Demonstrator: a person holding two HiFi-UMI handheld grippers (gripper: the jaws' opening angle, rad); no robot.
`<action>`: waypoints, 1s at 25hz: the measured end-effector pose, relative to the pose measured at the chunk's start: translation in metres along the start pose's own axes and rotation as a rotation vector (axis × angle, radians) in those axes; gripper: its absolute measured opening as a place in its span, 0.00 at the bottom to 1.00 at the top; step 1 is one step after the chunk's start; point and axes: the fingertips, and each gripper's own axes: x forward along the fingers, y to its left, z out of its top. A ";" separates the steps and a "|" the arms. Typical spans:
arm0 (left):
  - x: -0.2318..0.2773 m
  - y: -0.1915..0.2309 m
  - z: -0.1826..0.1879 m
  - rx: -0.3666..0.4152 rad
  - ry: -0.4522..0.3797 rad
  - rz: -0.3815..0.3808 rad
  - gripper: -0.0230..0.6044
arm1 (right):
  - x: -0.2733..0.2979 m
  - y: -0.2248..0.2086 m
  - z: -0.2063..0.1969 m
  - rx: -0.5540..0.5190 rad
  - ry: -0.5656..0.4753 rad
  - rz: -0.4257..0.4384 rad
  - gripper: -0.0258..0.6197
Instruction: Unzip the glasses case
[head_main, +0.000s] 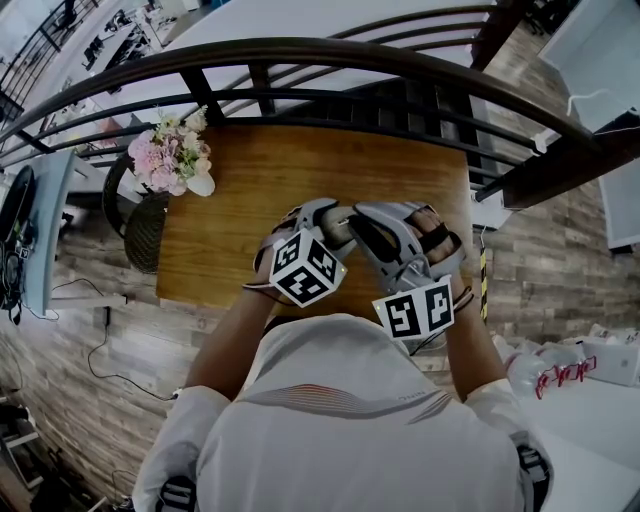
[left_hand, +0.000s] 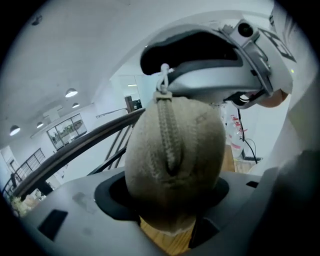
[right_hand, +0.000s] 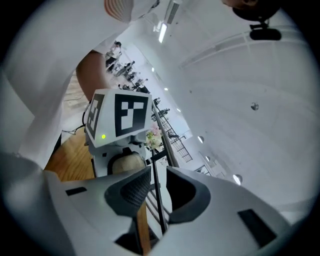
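A beige fabric glasses case (left_hand: 172, 160) fills the left gripper view, end-on, with its zipper (left_hand: 167, 135) running up to a pale pull (left_hand: 163, 82). My left gripper (left_hand: 170, 205) is shut on the case, one jaw on each side. The right gripper (left_hand: 215, 70) hovers just above the pull. In the right gripper view its jaws (right_hand: 157, 185) stand slightly apart with nothing between them, and the case (right_hand: 126, 162) shows beyond, under the left gripper's marker cube (right_hand: 122, 117). In the head view both grippers, left (head_main: 325, 225) and right (head_main: 370, 235), meet over the wooden table (head_main: 240, 180); the case is hidden there.
A bouquet of pink flowers (head_main: 172, 152) lies at the table's far left corner. A black railing (head_main: 300, 50) curves behind the table. A dark wicker chair (head_main: 145, 232) stands at the left edge. A plastic bottle (head_main: 545, 375) lies on a white surface at right.
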 end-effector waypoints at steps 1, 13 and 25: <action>-0.002 0.003 0.003 -0.028 -0.024 0.004 0.50 | -0.002 -0.006 -0.005 0.039 0.007 -0.017 0.26; -0.082 0.067 0.068 -0.247 -0.446 0.210 0.50 | -0.037 -0.061 -0.106 0.693 0.141 -0.327 0.12; -0.125 0.096 0.051 -0.364 -0.538 0.428 0.50 | -0.052 -0.064 -0.130 0.862 0.139 -0.443 0.12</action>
